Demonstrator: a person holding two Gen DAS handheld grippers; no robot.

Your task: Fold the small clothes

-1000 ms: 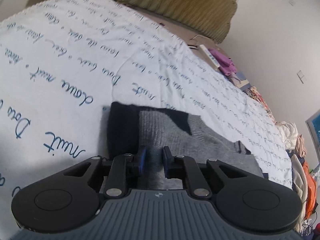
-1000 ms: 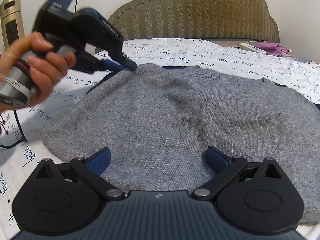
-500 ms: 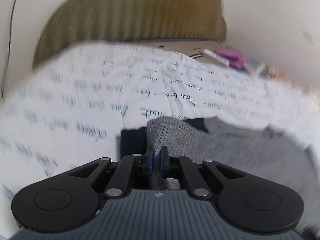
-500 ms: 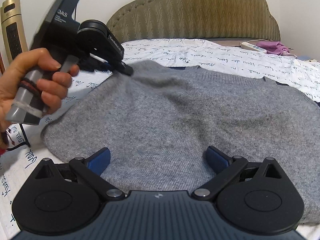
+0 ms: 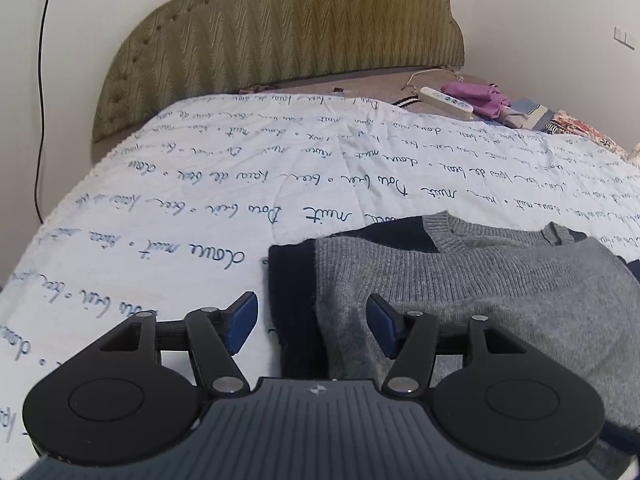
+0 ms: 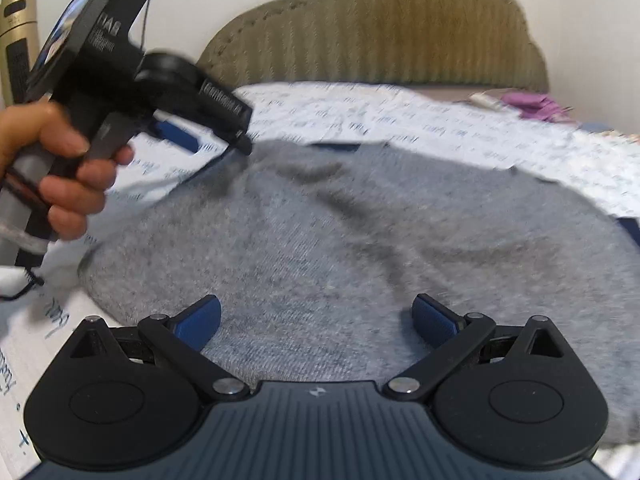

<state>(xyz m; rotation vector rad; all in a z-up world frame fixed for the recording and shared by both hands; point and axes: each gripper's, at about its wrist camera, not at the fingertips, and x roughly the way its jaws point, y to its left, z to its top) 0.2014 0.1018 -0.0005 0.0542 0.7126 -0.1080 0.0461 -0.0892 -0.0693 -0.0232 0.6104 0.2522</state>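
— Grey knitted sweater [image 5: 500, 292] lies flat on a white bedspread printed with blue script [image 5: 200, 208], over a dark navy garment [image 5: 292, 300]. And the tools?

— Left gripper [image 5: 312, 322], its blue-padded fingers spread apart, hovers at the sweater's left edge, clamping nothing. Right gripper [image 6: 316, 316], jaws wide, sits low over the grey knit near its hem.
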